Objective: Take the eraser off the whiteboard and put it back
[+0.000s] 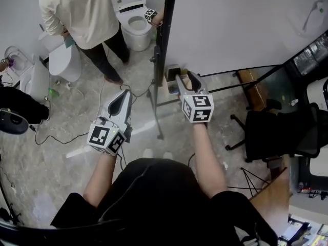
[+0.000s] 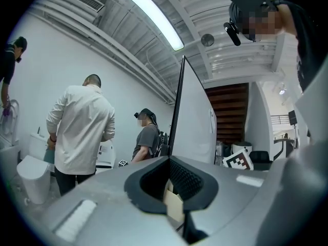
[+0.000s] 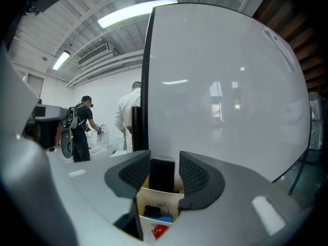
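Note:
A big whiteboard (image 1: 230, 24) stands on a dark frame ahead of me. In the right gripper view a black eraser (image 3: 162, 176) stands upright in front of the whiteboard (image 3: 220, 86), above a cream box (image 3: 159, 199) of small items. My right gripper (image 3: 164, 155) has the eraser between its jaws. The left pad lies against it, and a thin light slit shows at the right pad. In the head view the right gripper (image 1: 187, 77) hides the eraser beside the box (image 1: 170, 87). My left gripper (image 1: 125, 93) hangs lower left, its tips together (image 2: 169, 159) on nothing.
A person in a pale shirt (image 1: 84, 9) bends over white toilets (image 1: 136, 27) to the left of the board frame (image 1: 163, 35). Another person (image 2: 147, 137) stands beyond. A black office chair (image 1: 277, 132) is at the right. Cables (image 1: 61, 137) lie on the floor.

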